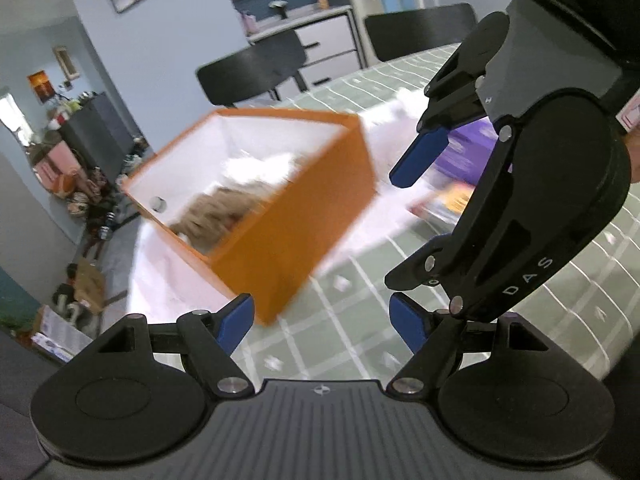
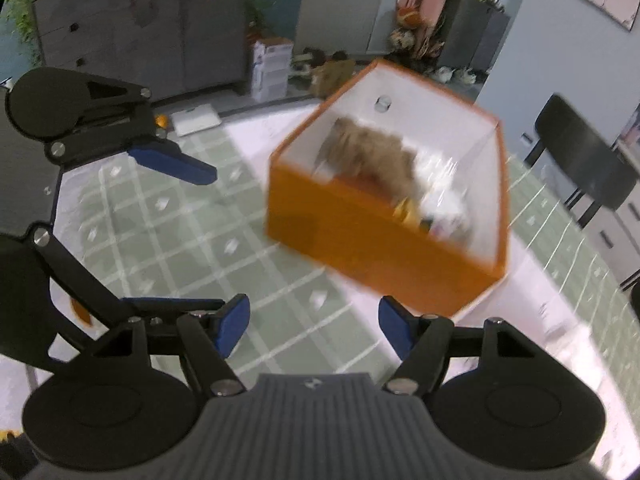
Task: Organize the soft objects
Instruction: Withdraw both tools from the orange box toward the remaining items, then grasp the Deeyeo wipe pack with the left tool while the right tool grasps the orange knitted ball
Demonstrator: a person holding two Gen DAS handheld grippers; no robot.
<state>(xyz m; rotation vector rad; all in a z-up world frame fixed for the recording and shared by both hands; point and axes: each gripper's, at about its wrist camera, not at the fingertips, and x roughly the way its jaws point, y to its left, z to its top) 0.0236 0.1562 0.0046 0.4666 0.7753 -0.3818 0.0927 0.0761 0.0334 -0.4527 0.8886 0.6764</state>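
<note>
Both the left gripper (image 1: 322,322) and right gripper (image 2: 314,322) hang apart and empty (nothing between the pads) near the orange box (image 2: 372,240), presumably because its brown plush (image 2: 372,160) is stowed.

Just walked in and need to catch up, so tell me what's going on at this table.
A person is tidying soft things with a handheld gripper in each hand. The orange box stands on the green checked tablecloth and already holds a brown fluffy toy plus some white soft items. Both the left gripper and the right gripper are open and empty. More things, including a purple package, lie beyond the box on the table.
</note>
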